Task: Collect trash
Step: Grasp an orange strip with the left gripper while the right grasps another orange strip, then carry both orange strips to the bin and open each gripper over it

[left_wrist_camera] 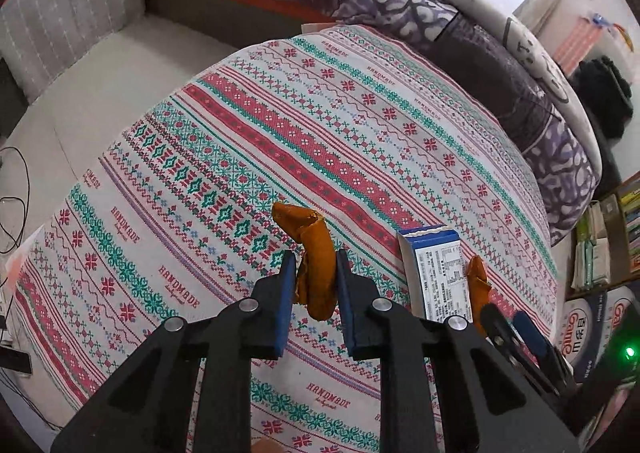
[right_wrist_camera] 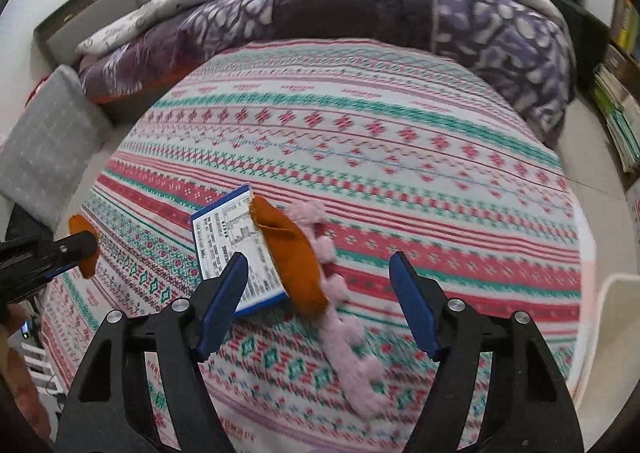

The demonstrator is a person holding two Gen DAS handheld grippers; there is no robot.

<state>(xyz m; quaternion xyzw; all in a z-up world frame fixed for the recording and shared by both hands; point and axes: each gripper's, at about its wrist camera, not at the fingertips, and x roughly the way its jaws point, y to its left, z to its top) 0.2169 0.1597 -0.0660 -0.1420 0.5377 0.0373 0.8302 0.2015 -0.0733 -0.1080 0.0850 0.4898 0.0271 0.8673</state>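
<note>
The left gripper pinches an orange scrap; the right gripper (fingers wide apart, empty) hovers over another orange piece, seemingly on the blue box, near the desk's front edge.

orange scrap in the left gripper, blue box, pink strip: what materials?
Orange scrap: looks like thin matte felt or peel, curls limply between the left gripper fingers; can't say which. Blue box: printed cardboard, crisp edges, slight sheen. Pink strip: fuzzy pom-pom trim, probably yarn; blurred.

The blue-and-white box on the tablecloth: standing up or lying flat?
Lying flat: the box shows its printed face upward on the tablecloth, with an orange peel beside it.
</note>
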